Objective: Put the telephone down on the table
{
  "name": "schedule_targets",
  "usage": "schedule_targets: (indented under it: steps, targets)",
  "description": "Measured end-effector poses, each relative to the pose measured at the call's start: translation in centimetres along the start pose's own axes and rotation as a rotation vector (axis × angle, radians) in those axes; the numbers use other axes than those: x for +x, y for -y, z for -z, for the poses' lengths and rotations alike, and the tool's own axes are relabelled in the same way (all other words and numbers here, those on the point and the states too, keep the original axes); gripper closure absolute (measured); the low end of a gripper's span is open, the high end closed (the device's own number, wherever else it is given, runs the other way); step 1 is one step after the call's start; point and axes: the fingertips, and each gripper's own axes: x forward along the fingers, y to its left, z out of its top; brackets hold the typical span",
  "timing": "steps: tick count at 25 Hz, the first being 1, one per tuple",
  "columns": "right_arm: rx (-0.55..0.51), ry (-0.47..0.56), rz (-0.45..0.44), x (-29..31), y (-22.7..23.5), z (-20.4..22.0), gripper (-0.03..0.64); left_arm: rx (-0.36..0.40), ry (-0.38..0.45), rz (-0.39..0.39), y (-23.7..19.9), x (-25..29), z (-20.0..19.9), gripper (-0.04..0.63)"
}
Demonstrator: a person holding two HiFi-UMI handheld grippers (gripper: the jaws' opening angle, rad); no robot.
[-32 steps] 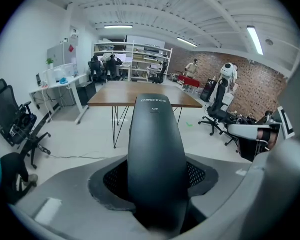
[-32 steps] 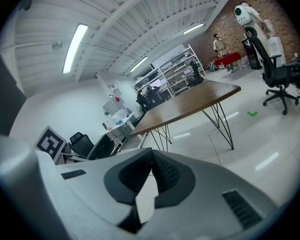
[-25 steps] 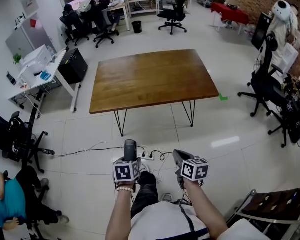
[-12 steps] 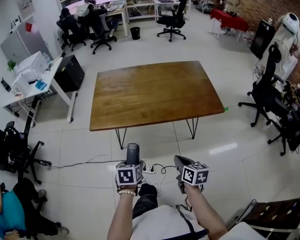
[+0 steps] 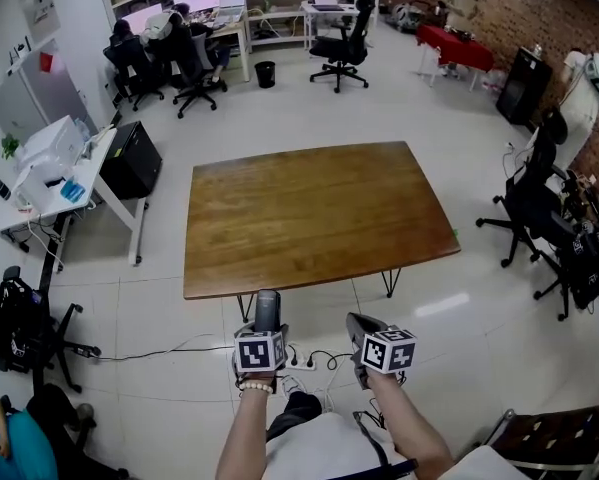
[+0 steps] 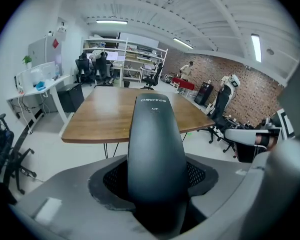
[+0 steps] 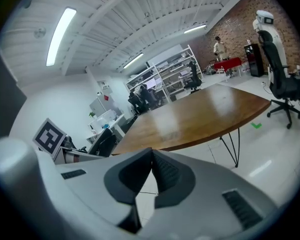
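Your left gripper (image 5: pixel 264 328) clamps the dark grey plastic telephone handset (image 6: pixel 155 154) by its near end — likely stiff, light, slick — and your right gripper (image 7: pixel 151 161) sits closed, empty.

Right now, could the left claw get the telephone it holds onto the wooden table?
Probably yes, with a little more forward reach. The left claw grips the telephone just short of the near edge of the table; its top is bare and nothing stands between.
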Motion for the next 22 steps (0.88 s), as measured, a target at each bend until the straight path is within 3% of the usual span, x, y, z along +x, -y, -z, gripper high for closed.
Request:
schedule_targets:
  steps: [12,22]
  targets:
    - [-0.001,0.037,0.028,6.8,-1.6,-5.1,0.614,0.037,0.007,0.035,-4.6,3.2,-6.5,0.318]
    - [0.002,0.046,0.052,8.5,-1.9,-6.4,0.614,0.049,0.006,0.048,-6.1,4.2,-8.4,0.318]
